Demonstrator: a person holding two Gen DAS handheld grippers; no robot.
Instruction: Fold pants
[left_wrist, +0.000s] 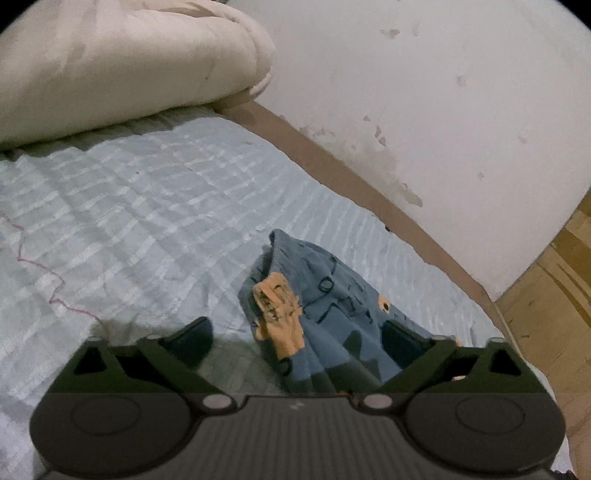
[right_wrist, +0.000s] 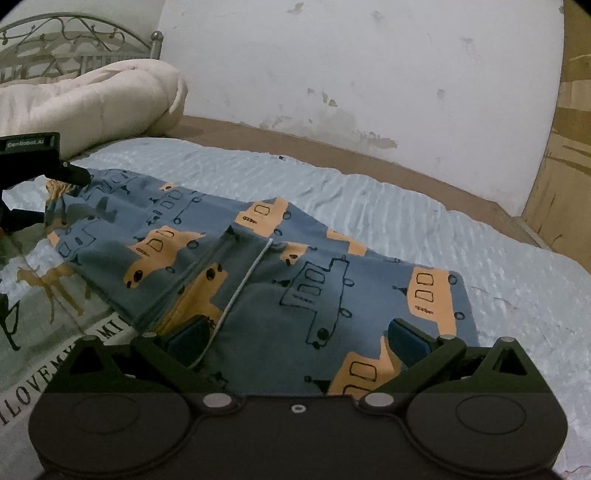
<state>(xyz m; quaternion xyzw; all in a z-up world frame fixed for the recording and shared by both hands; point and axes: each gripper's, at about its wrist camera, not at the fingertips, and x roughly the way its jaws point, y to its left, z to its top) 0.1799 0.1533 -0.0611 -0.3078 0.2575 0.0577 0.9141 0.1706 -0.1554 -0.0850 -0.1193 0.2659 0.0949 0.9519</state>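
Note:
The blue pants with orange and outlined vehicle prints (right_wrist: 258, 273) lie on the pale blue bedsheet (right_wrist: 369, 199), folded lengthwise, with a white drawstring (right_wrist: 243, 280) showing. My right gripper (right_wrist: 295, 339) is open just above the near end of the pants, one finger on each side of the cloth. My left gripper (left_wrist: 295, 339) is open at the other end, where the cloth is bunched (left_wrist: 314, 302) between and ahead of its fingers. The left gripper also shows in the right wrist view (right_wrist: 70, 173) at the far left end of the pants.
A rolled cream quilt (left_wrist: 122, 62) lies at the head of the bed by a metal headboard (right_wrist: 74, 40). A brown bed edge (left_wrist: 351, 177) runs along a stained white wall (left_wrist: 443, 92). A printed cloth with lettering (right_wrist: 40, 314) lies left of the pants.

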